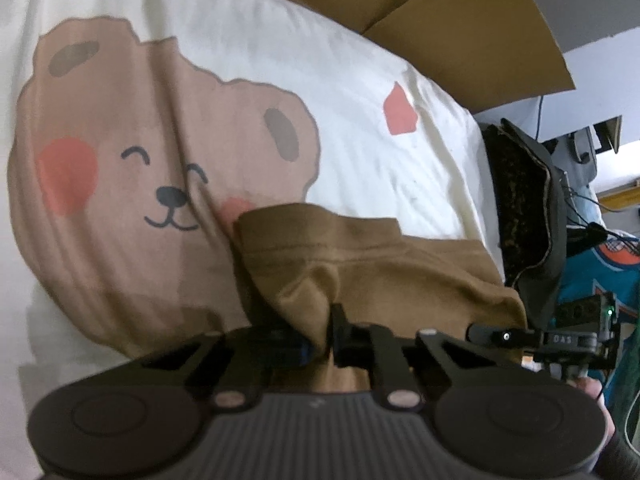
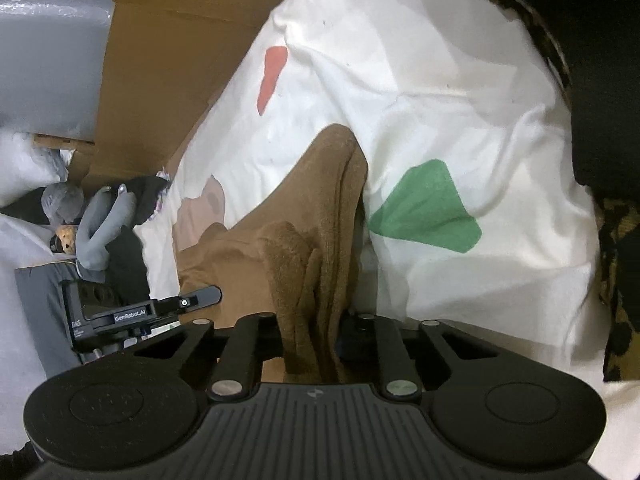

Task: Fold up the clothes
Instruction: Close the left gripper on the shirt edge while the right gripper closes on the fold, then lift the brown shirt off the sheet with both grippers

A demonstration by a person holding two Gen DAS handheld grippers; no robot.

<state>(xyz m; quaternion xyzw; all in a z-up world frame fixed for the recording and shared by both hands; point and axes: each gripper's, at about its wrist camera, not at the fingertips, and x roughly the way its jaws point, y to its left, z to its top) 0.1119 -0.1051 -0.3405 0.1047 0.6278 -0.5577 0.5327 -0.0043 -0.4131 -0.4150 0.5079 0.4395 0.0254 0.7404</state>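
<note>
Both hands are gripping the brown knit garment (image 1: 360,256), which is lying bunched on the white bedcover with the bear print (image 1: 168,152).

My left gripper (image 1: 326,332) is clenching a pinched fold of the brown fabric; its fingers are pressing on the cloth. My right gripper (image 2: 316,332) is likewise clamping a gathered ridge of the same garment.

Step, as I am judging it: securing two hold points before spreading or folding.

Next move is calling for lifting both holds together and drawing them apart so the cloth is hanging flat, keeping it clear of the brown cardboard sheet (image 1: 460,20).
</note>
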